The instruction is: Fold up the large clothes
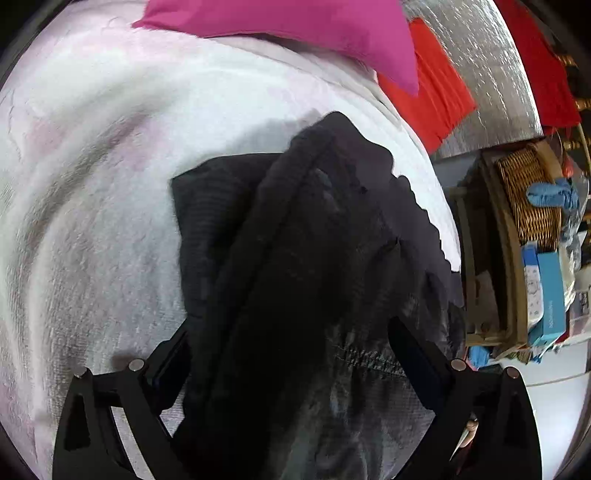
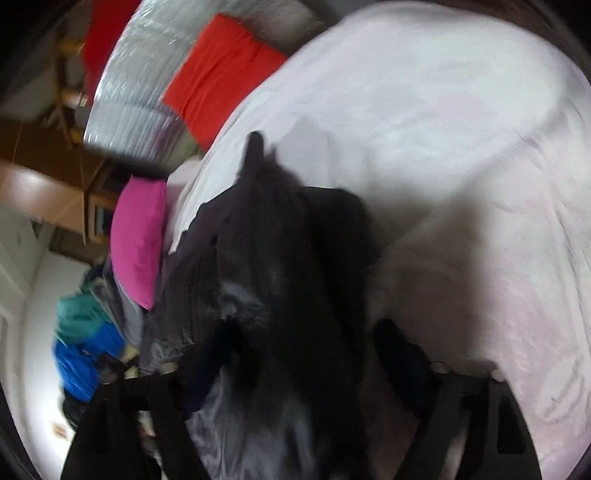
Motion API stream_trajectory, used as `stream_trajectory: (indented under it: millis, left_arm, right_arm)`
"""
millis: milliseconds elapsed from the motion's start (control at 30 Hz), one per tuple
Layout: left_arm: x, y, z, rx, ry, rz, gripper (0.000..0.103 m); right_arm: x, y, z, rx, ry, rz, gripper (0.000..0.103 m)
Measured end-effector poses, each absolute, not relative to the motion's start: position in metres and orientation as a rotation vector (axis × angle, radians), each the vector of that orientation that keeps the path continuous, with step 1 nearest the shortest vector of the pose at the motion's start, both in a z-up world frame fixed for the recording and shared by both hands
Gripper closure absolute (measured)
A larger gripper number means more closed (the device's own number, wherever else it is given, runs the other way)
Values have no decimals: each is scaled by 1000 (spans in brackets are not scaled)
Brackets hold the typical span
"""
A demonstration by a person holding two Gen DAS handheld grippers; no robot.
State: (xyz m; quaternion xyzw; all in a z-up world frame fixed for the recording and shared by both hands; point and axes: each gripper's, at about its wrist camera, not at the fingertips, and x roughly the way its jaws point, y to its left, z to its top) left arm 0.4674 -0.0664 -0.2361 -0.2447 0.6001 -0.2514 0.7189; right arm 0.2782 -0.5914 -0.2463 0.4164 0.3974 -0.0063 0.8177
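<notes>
Dark knitted garment [image 1: 295, 258] lay lengthwise between both spread, released grippers, left [image 1: 291, 354] and right [image 2: 295, 354], on the white blanket [image 1: 92, 221].

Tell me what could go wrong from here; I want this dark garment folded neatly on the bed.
1. The dark garment lies bunched between both sets of open jaws, so closing now may pinch several layers.
2. It reaches the white bedspread's edge and could slide off.
3. The pink pillow crowds the spreading space.
</notes>
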Motion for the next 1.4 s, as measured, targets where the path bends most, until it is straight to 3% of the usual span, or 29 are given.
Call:
stream_trajectory:
  millis: [67,167,267,400,467,500,733,933,1000,1100,1200,1267,1400]
  left_arm:
    - [468,-74,-235,-542,1321,-584,4]
    - [468,-81,-233,-537,1296,-585,4]
    - [472,-85,-231,-547,1260,-589,5]
    - [467,-89,-219,-501,1188,-581,15]
    - [468,-91,-216,-491,1164,-559,27]
    - [469,-93,-215,-490,1154,-546,29]
    - [477,-106,-224,-373,1187,-397,28]
    - [480,-114,-214,-399,1167,-379,28]
    - [479,-105,-208,-453,1151,-388,28]
    - [474,-93,-199,-499,1091,-375,28]
    - [470,-96,-197,-367,1082,-313,25]
    - [472,-111,-212,-231,1156,-251,23]
    - [470,-106,-208,-257,1158,-265,23]
  right_arm:
    - [288,-578,-240,819,862,-11,13]
    - [300,-556,-233,710,893,-35,49]
    - [303,-541,-218,608,877,-114,67]
    - [308,-528,-190,497,792,-183,76]
    - [312,-527,-178,482,728,-212,77]
    - [314,-530,-176,502,701,-218,77]
    - [309,-546,-223,657,733,-246,74]
    - [287,-553,-217,781,725,-258,47]
    - [273,-551,-211,783,702,-270,28]
    - [256,-555,-217,750,734,-327,29]
    - [251,-562,-233,825,768,-343,32]
    - [250,-560,-224,817,759,-374,32]
    - [237,-549,-185,735,622,-453,32]
